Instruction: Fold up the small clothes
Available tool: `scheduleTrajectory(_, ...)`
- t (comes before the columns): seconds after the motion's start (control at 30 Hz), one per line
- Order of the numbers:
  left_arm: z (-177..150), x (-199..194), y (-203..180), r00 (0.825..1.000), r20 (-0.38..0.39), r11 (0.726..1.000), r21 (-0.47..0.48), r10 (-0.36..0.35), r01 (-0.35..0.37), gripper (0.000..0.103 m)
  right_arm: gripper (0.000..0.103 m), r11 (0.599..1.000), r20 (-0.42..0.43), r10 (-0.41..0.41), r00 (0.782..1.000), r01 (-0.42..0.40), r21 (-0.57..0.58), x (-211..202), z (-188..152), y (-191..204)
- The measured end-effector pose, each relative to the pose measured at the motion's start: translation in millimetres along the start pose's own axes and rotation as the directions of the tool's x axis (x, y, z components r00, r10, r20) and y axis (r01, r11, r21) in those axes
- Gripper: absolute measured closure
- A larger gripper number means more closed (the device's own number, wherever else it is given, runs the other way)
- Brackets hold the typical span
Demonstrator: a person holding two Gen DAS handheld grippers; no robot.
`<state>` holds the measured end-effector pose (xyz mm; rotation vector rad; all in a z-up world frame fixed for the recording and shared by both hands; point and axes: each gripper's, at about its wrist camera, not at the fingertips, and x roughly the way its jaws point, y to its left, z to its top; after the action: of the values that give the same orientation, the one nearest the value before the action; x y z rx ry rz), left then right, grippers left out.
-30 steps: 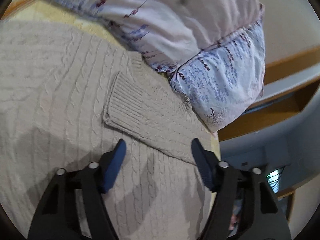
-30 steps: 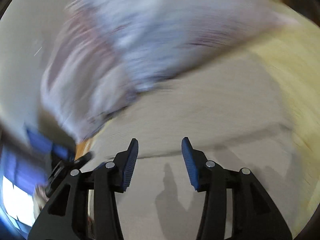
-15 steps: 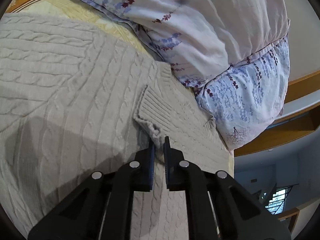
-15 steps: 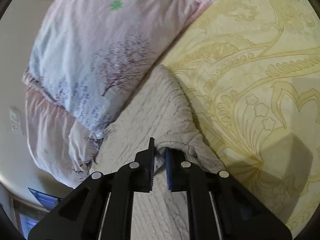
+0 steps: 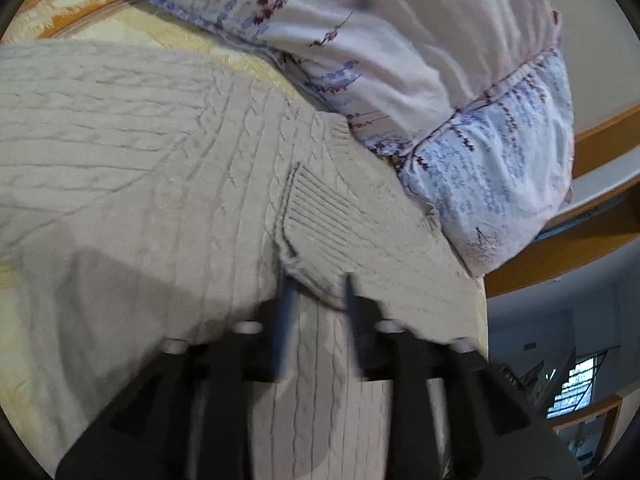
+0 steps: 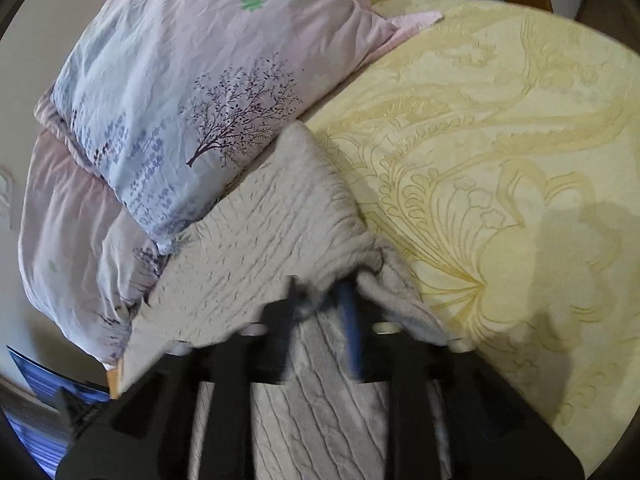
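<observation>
A beige cable-knit sweater [image 5: 152,168] lies spread on the yellow bedspread [image 6: 500,168]. A ribbed cuff [image 5: 320,216] of its sleeve lies folded on the body. My left gripper [image 5: 318,292] is open, its blurred fingers standing either side of the cuff's near edge. In the right wrist view the sweater [image 6: 256,240] is bunched into a ridge at its edge. My right gripper [image 6: 320,300] is open with that bunched edge lying between its fingers.
Floral pillows [image 5: 420,60] press against the sweater's far side; they also show in the right wrist view [image 6: 192,92]. The wooden bed frame [image 5: 560,248] and the bed's edge lie to the right of the left gripper. Patterned bedspread extends right of the right gripper.
Half a second ago both grippers were shut on the sweater, left on the cuff, right on the bunched edge. Both have now opened, with motion blur on the fingers.
</observation>
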<state>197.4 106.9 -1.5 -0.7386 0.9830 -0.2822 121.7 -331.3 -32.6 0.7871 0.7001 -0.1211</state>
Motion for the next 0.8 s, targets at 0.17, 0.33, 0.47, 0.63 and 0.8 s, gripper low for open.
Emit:
scheduleTrajectory(0.17,-10.8,-67.0,25.1,0.996,0.092,1.000,0.023,-0.004,0.002,0.034,0.038,0.997,0.032,-0.008,0.999,0.010,-0.079,-21.1,-9.0,10.5)
scheduleTrajectory(0.33,-11.8,-147.7,86.4,0.952,0.251,0.984,-0.075,0.177,-0.163,0.033,0.025,0.986,0.024,0.002,1.000,0.002,-0.168,-28.2,-24.1,24.4)
scheduleTrajectory(0.47,-4.6,-190.7,143.6,0.908,0.317,0.945,-0.263,0.274,-0.193,0.035,0.025,0.969,-0.019,0.051,0.999,-0.054,-0.242,-25.6,-40.5,38.2)
scheduleTrajectory(0.63,5.2,-210.3,193.1,0.891,0.326,0.894,-0.416,0.317,-0.166,0.043,0.025,0.965,-0.047,0.063,0.997,-0.073,-0.250,-23.4,-48.0,41.3)
scheduleTrajectory(0.8,14.7,-215.6,219.4,0.877,0.378,0.865,-0.495,0.296,-0.079,0.054,0.025,0.967,-0.055,0.056,0.997,-0.068,-0.245,-24.2,-49.5,39.1)
